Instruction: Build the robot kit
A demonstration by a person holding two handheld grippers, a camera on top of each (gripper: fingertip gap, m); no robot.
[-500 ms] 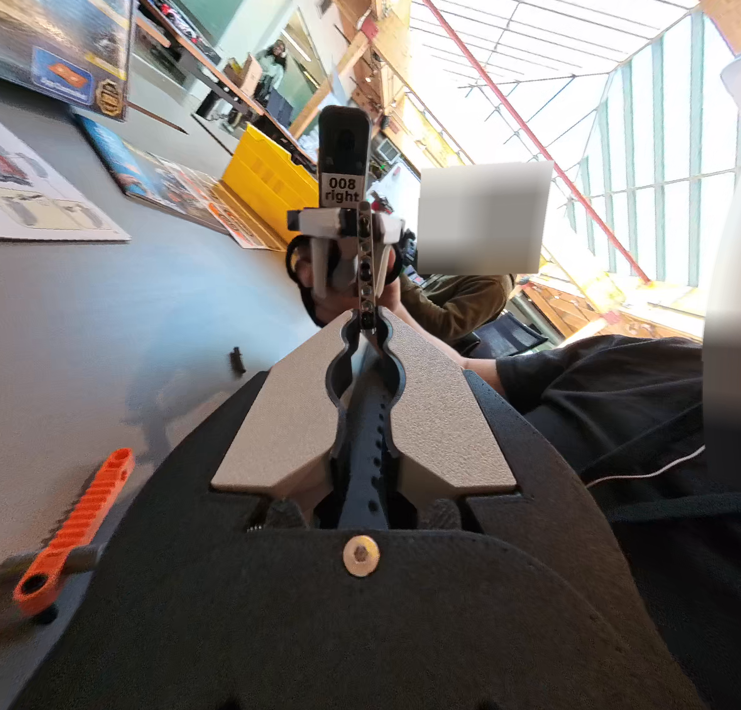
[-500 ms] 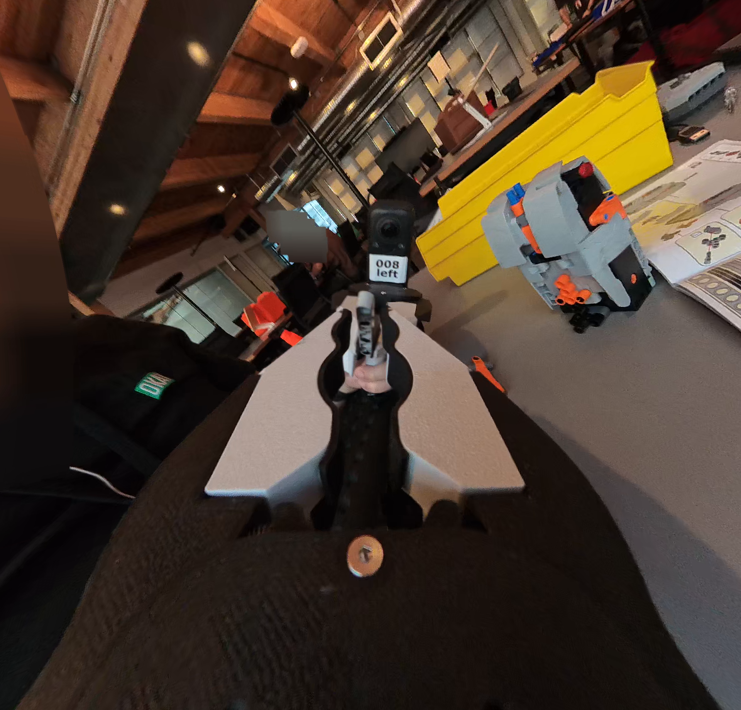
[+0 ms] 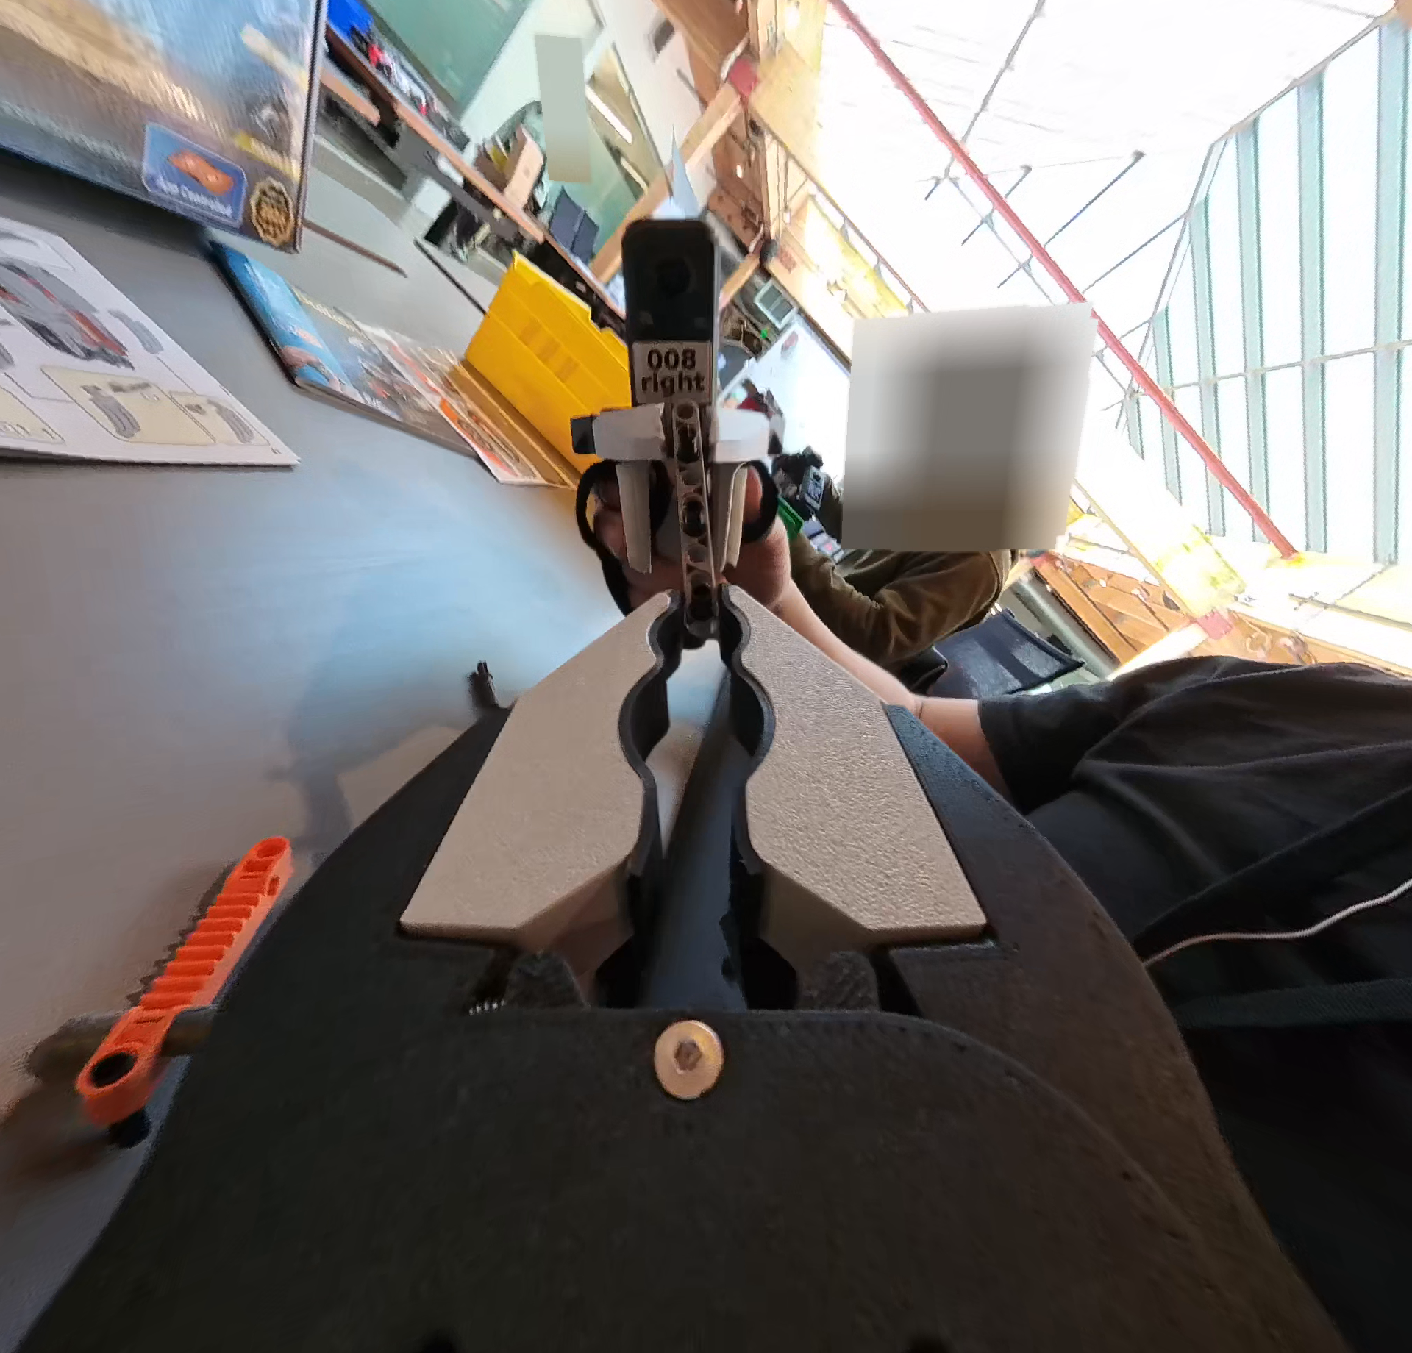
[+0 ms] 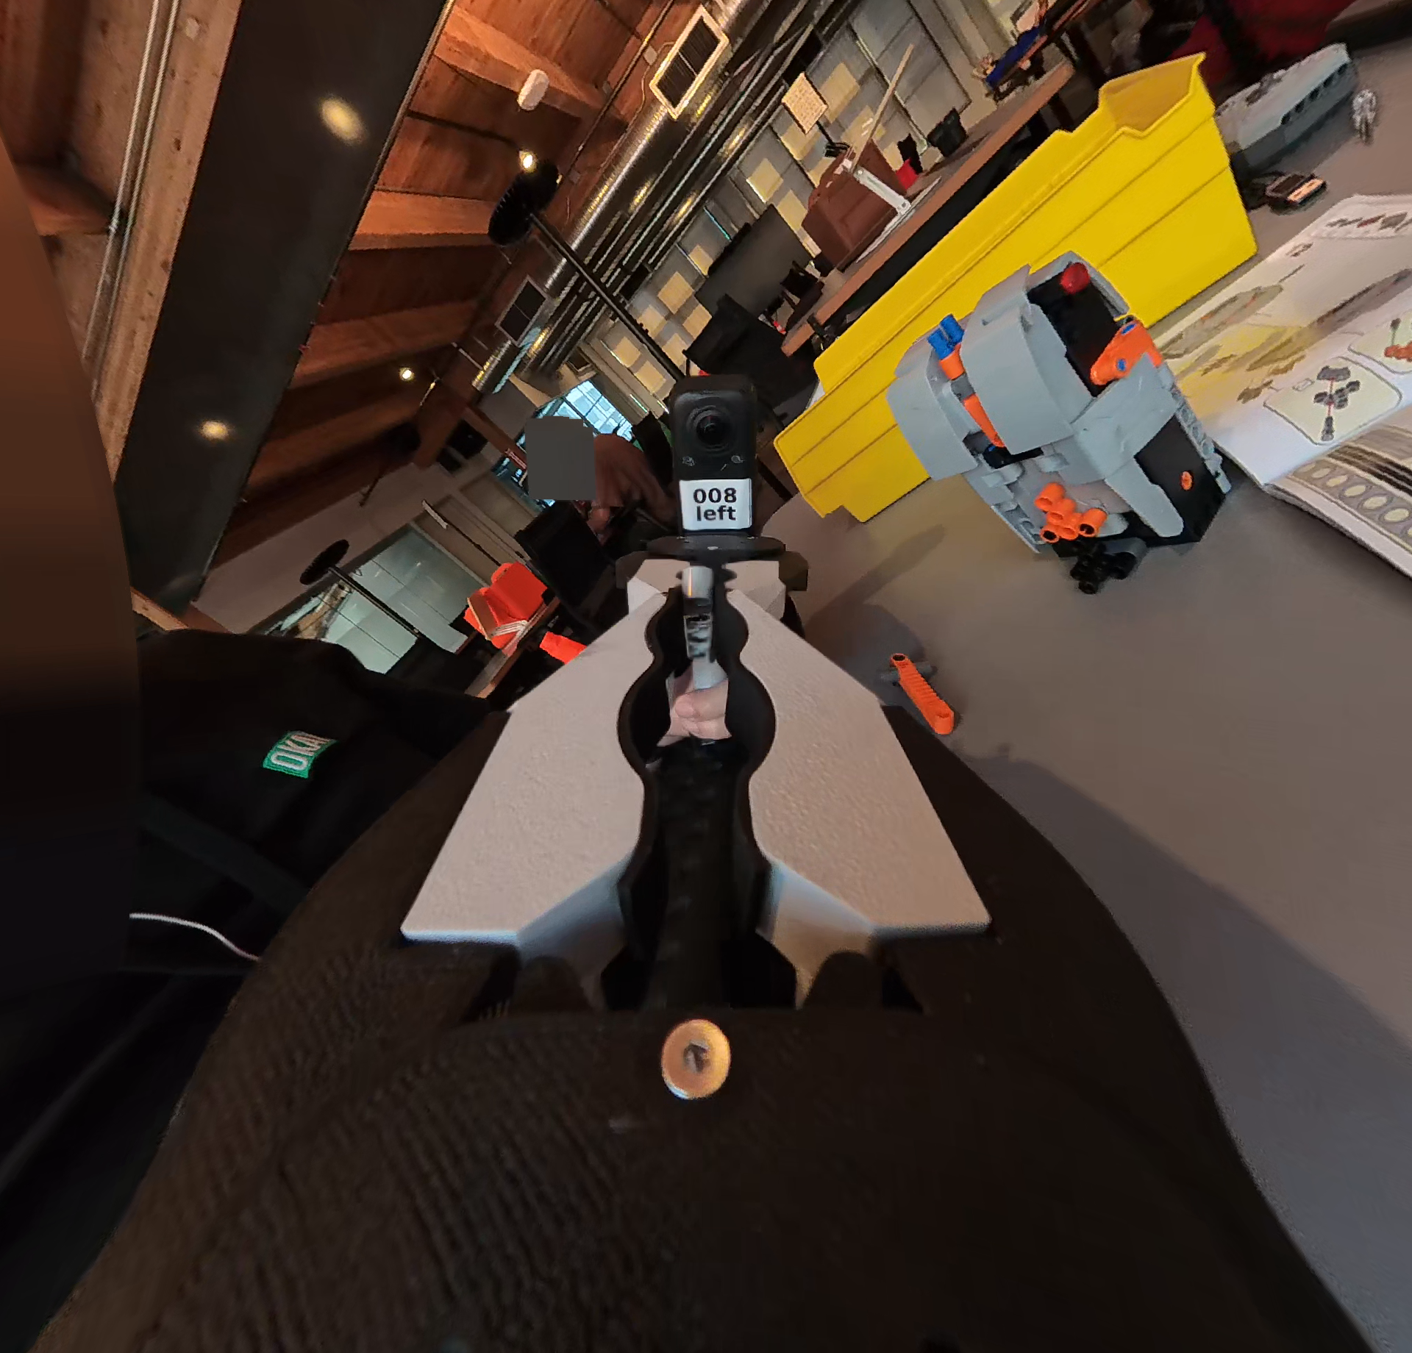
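My left gripper [image 3: 697, 604] and my right gripper [image 4: 699, 600] face each other above the grey table [image 3: 306, 590], tip to tip. Between them is a slim grey beam with holes [image 3: 690, 491]. The left gripper is shut on its near end. The right gripper, seen head-on in the left wrist view [image 3: 684, 556], is shut on the far end. In the right wrist view the beam [image 4: 699, 636] shows edge-on between the pads, with the left gripper [image 4: 707, 590] just behind it. A hand [image 4: 699, 713] shows in the gap below.
An orange toothed beam [image 3: 187, 965] [image 4: 921, 694] lies on the table with a small black pin [image 3: 483, 678] nearby. A grey, black and orange brick model [image 4: 1062, 415] stands by a yellow bin [image 4: 1031, 270] [image 3: 546, 346]. Instruction sheets [image 3: 114, 384] [image 4: 1314, 369], a booklet [image 3: 367, 369] and a box [image 3: 153, 71] lie beyond. A person in black [image 3: 1222, 820] sits at the table's edge. My right fingertips sit around 4 cm from my left ones.
Both views have shifted slightly. Both grippers stay tip to tip with the grey beam between them.
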